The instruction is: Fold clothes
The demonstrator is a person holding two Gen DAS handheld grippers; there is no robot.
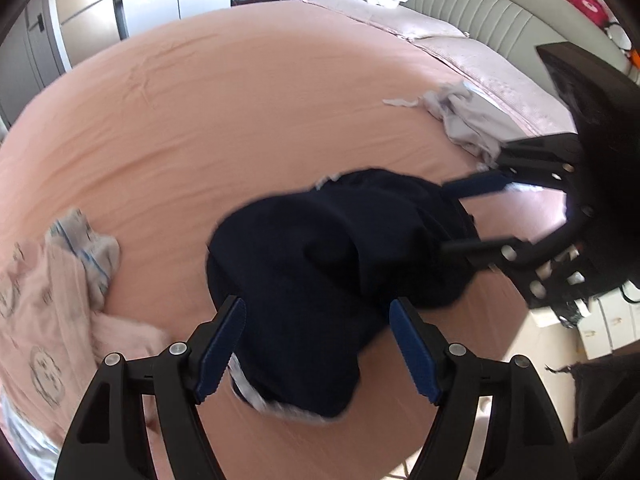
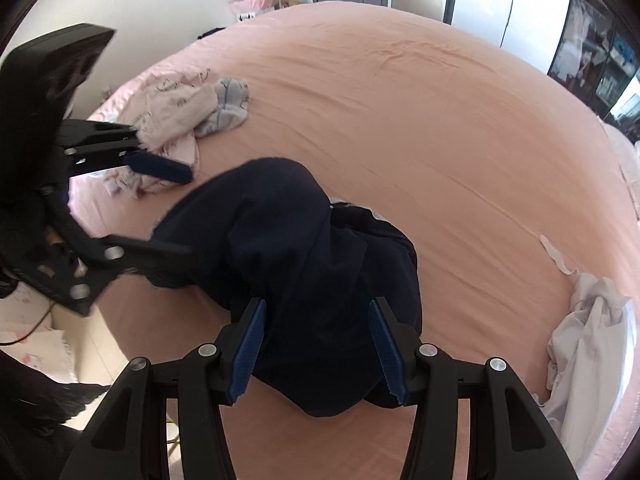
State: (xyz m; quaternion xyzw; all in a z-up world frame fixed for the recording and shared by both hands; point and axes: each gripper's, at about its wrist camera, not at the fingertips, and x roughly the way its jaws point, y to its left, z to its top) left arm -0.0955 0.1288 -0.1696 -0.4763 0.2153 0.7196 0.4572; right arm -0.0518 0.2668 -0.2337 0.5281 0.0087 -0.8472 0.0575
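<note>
A dark navy garment (image 1: 320, 264) lies bunched in a heap on the pink bed sheet (image 1: 224, 120), near the bed's front edge. My left gripper (image 1: 316, 316) is open, its blue-padded fingers spread on either side of the heap's near end, empty. My right gripper (image 2: 316, 320) is open too, fingers spread astride the other end of the same garment (image 2: 304, 264). Each gripper shows in the other's view: the right one (image 1: 452, 216) at the garment's right, the left one (image 2: 188, 212) at its left. A white edge (image 1: 256, 396) shows under the garment.
A pink printed garment with a grey piece (image 1: 52, 292) lies left on the bed; it also shows in the right wrist view (image 2: 184, 116). A pale grey-white garment (image 1: 460, 120) lies right; it also shows in the right wrist view (image 2: 592, 344). Pillows (image 1: 400, 20) and a headboard stand behind. Floor lies beyond the bed's edge.
</note>
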